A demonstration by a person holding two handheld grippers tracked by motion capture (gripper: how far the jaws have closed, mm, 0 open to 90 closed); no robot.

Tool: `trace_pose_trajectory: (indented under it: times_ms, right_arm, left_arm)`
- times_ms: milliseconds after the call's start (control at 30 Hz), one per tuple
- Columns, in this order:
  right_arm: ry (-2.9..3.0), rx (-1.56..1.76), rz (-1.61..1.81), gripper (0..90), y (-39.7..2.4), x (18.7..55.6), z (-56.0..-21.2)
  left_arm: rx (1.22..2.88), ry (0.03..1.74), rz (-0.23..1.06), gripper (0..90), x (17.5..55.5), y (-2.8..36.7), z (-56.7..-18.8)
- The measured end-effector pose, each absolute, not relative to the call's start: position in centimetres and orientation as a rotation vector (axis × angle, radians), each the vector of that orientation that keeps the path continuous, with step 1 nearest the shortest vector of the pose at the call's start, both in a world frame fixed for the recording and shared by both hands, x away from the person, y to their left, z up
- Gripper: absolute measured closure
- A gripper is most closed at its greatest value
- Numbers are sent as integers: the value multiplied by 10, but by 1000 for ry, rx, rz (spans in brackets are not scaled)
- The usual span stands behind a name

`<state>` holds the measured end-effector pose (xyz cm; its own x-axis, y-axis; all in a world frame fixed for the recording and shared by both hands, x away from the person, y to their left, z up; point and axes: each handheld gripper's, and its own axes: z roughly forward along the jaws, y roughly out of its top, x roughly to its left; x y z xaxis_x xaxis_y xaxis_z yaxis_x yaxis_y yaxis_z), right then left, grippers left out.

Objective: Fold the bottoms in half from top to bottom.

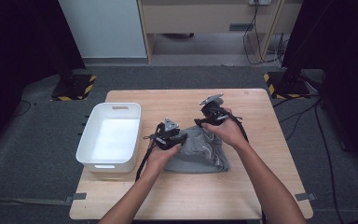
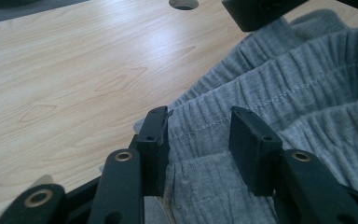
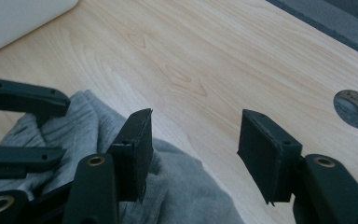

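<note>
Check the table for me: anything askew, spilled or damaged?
Nothing damaged or spilled. The grey garment lies bunched and crumpled, not flat, between both grippers; the white bin sits squarely at the left.

Light wooden rectangular table carries a white rectangular plastic bin at left and a crumpled grey ribbed garment mid-table.

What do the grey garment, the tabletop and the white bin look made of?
Grey garment: soft knit fabric, likely cotton jersey; ribbed gathers and stitching show.
Tabletop: light wood or wood-look laminate; grain pattern, faint sheen.
White bin: probably moulded plastic; smooth matte walls, cut-out handle.
</note>
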<state>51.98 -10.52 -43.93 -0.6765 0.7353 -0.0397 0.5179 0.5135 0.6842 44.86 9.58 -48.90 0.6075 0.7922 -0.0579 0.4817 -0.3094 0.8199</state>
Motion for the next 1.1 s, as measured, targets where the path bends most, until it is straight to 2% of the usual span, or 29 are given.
trace_pose_trajectory:
  times_ms: [700,1100]
  right_arm:
    - [2440,988,1044,444,-120,472,-444]
    - [2451,947,1050,445,-123,458,-448]
  left_arm:
    - [1979,936,450,549,417,108,-473]
    - [1921,948,471,544,419,121,-457]
